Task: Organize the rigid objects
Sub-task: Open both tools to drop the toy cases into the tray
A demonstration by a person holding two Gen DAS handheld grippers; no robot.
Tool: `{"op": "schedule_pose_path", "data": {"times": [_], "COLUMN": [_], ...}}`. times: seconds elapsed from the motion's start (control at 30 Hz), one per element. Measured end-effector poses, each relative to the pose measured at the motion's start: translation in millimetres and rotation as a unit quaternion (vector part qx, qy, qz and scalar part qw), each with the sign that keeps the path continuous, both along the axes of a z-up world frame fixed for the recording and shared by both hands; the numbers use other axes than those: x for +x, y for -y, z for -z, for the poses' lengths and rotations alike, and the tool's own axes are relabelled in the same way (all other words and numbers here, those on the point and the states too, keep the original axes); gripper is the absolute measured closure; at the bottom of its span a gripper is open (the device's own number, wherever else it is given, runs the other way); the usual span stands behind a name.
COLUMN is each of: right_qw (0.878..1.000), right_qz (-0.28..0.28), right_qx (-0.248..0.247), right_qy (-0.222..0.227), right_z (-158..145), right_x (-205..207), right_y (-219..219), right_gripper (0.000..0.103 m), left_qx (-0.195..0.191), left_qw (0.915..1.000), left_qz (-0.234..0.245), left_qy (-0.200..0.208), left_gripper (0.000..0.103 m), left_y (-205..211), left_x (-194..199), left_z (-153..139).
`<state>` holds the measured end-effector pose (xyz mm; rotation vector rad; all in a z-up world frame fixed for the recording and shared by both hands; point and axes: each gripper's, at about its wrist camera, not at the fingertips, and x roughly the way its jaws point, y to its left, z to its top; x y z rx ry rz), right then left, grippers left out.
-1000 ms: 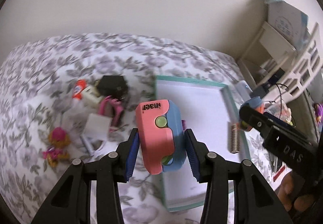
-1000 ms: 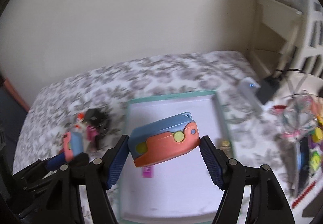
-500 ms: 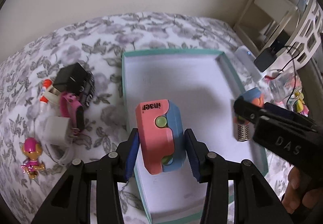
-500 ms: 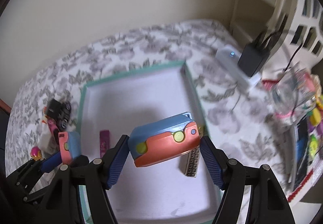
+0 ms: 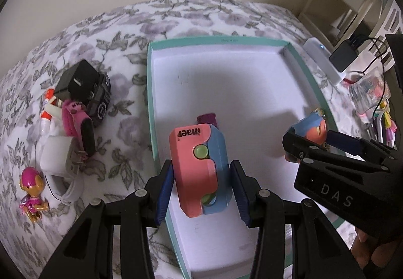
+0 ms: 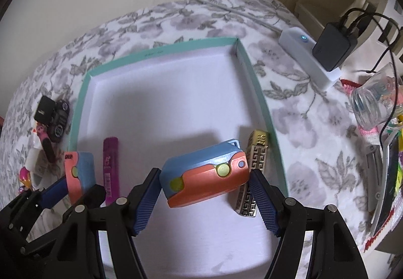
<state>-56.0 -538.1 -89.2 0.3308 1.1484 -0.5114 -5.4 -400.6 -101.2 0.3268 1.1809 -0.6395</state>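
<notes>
My left gripper is shut on a pink-and-blue toy case, held upright above the near left part of a teal-rimmed white box. My right gripper is shut on a matching orange-and-blue case, held lengthwise over the box's near right part. The left gripper and its case show at the left of the right wrist view; the right gripper's case shows at the right of the left wrist view. Inside the box lie a purple tube and a gold patterned bar.
On the flowered bedspread left of the box lies a pile: a black cube, a black toy car, a pink watch, a white charger and a small figurine. A white power strip and a clear cup sit to the right.
Both grippers have come down toward the box with their cases still held. The box and the items inside it look larger and closer in both views.
</notes>
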Motion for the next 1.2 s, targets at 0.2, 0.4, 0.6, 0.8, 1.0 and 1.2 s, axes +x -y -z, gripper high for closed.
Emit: {"op": "schedule_pose_path", "data": {"times": [0.2,0.4,0.6,0.8,1.0,1.2], "right_qw": [1.0,1.0,1.0,0.999,0.998,0.998], "right_qz": [-0.01,-0.009,-0.006,-0.002,0.0,-0.004], "right_qx": [-0.016,-0.01,-0.009,-0.029,-0.051,-0.057], "right_qy": [-0.01,-0.01,0.002,0.022,0.034,0.034], "right_z": [3.6,2.6,-10.7,-43.0,-67.5,-69.2], "right_x": [1.9,2.2,2.0,-1.8,-7.4,-8.3], "right_y": [-4.7,-4.6,-4.0,-8.3,-15.1,-20.8], "right_gripper": [0.029,0.028,0.028,0.028,0.026,0.018], "left_qx": [0.009,0.007,-0.003,-0.014,-0.023,-0.019], "left_qw": [1.0,0.9999,1.0,0.9999,0.9991,0.9972], "left_qz": [0.001,0.002,0.004,-0.005,-0.033,-0.071], "left_qy": [-0.001,-0.009,-0.003,-0.003,0.01,0.016], "left_gripper": [0.056,0.056,0.056,0.056,0.056,0.044], "left_y": [1.6,2.5,1.3,-4.3,-19.5,-41.3], "left_x": [-1.1,-1.4,-2.3,-0.7,7.6,19.4], "left_z": [6.2,5.6,-6.4,-23.8,-47.3,-55.4]}}
